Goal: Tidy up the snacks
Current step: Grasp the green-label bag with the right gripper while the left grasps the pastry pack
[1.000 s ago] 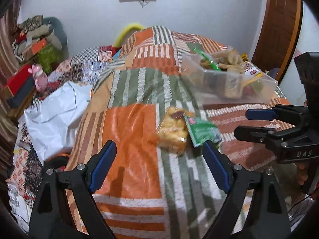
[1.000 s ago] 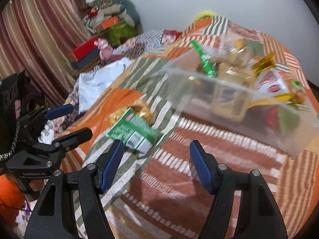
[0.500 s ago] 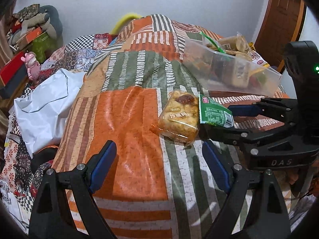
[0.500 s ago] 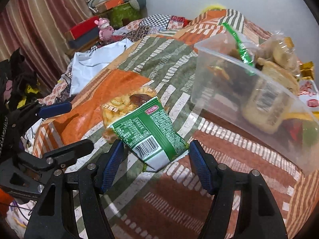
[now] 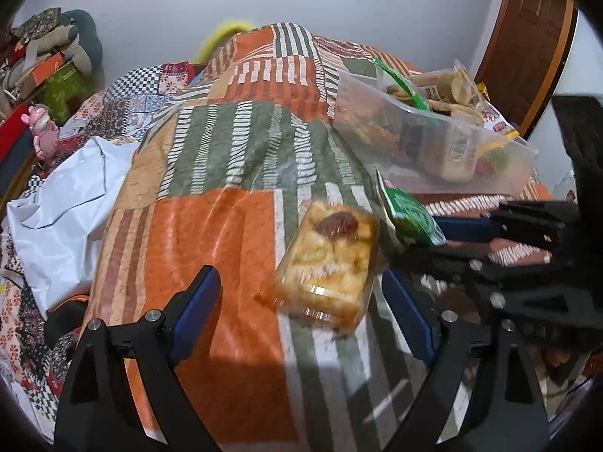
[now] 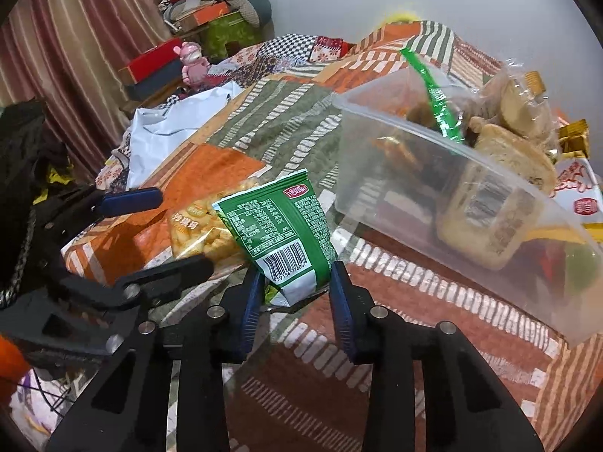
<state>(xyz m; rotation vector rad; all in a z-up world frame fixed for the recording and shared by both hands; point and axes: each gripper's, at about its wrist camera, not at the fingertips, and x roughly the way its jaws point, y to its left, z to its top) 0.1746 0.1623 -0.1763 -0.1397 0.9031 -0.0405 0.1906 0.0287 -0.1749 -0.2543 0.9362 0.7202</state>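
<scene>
— Gripping the green snack packet (image 6: 280, 233) at its lower edge, our right gripper (image 6: 296, 295) has both pads against the foil; the packet stands tilted on the bed (image 6: 395, 358), leaning on the yellow snack bag (image 5: 331, 263). Where do we carry it?

— Into the clear plastic bin (image 6: 471, 203), near on the right and already holding snacks. We judge the hold shallow — so lift slowly, keep the packet upright, and clear the bin's near rim before letting go.

— And our left gripper (image 5: 301, 324)?

— Spread wide apart, holding nothing, just short of the yellow snack bag — we keep it clear of the right one's path.
</scene>
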